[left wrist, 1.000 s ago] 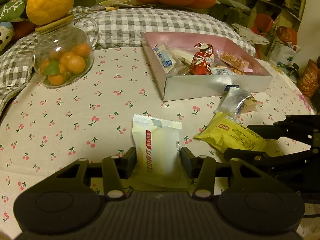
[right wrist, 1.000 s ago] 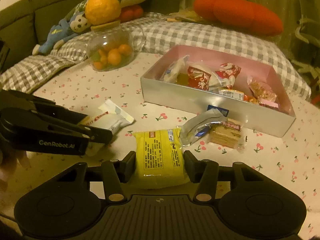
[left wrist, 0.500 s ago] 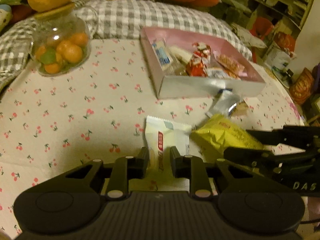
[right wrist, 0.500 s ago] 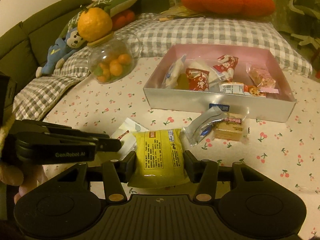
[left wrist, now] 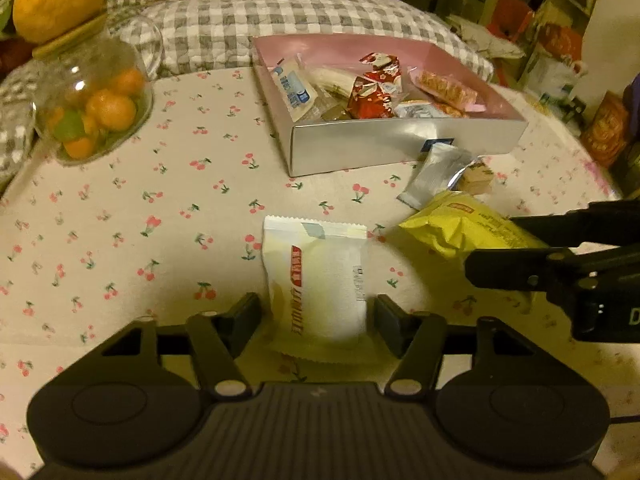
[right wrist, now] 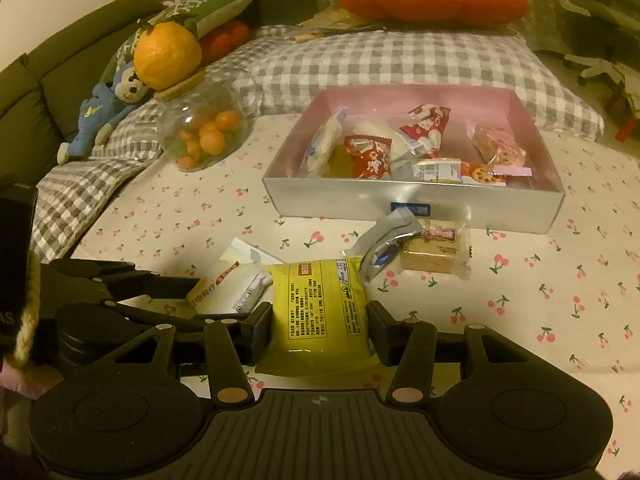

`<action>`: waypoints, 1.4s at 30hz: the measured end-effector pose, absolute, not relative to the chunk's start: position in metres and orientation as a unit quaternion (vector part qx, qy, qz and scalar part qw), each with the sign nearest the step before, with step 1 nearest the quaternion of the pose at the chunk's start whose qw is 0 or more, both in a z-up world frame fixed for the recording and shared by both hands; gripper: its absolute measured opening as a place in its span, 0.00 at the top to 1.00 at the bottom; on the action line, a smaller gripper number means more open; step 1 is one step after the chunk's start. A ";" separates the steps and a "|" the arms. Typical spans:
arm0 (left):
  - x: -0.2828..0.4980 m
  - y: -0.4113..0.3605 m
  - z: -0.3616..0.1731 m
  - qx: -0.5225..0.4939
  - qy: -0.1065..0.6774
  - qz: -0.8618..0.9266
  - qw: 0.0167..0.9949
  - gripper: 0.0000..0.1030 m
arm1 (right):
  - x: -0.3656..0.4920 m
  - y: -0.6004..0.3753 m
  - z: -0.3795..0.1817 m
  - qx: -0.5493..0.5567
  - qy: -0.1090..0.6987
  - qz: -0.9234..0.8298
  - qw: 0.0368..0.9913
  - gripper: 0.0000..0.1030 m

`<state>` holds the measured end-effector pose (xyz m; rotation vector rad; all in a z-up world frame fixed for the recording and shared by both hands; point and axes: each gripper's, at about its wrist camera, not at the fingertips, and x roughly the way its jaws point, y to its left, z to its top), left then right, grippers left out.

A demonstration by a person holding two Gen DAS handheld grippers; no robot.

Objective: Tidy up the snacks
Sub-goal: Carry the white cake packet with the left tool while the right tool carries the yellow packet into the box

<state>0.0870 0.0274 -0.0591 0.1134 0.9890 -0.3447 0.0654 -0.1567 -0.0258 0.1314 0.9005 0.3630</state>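
Since half a second ago the left gripper [left wrist: 316,312] has been widened again; its jaws are opening, and the white packet [left wrist: 316,280] lies between them with a gap on each side, flat on the cherry-print cloth [left wrist: 160,216] at lower centre of the left view. The right gripper [right wrist: 320,322] is seen clamped on the yellow packet [right wrist: 318,312], its pads pressed against both long edges at lower centre of the right view.

One silver box [right wrist: 408,210] with a pink inside is shown at upper right centre of the right view, filled with several wrapped snacks; two red wrappers can be counted, the rest overlap. One glass jar [right wrist: 200,128] of small orange fruit is seen at upper left, capped by one large orange fruit [right wrist: 167,55]. Just in front of the box, one silver wrapper [right wrist: 384,244] and one brown wafer pack [right wrist: 434,250] are seen touching. The white packet carries one red label; the yellow one is printed with dark text.
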 end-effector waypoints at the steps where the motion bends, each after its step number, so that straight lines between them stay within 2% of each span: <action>1: 0.087 0.027 -0.059 0.060 0.471 -0.161 0.865 0.56 | 0.065 -0.157 -0.026 0.062 0.433 0.174 0.882 0.51; 19: 0.094 0.038 -0.025 -0.010 0.446 -0.171 0.879 0.58 | 0.071 -0.173 -0.003 0.092 0.409 0.159 0.894 0.51; 32: 0.138 0.032 0.004 -0.032 0.414 -0.169 0.894 0.58 | 0.123 -0.233 0.023 0.140 0.374 0.103 0.911 0.52; 42: 0.177 0.006 0.006 -0.030 0.403 -0.174 0.898 0.58 | 0.167 -0.256 0.006 0.170 0.385 0.072 0.904 0.52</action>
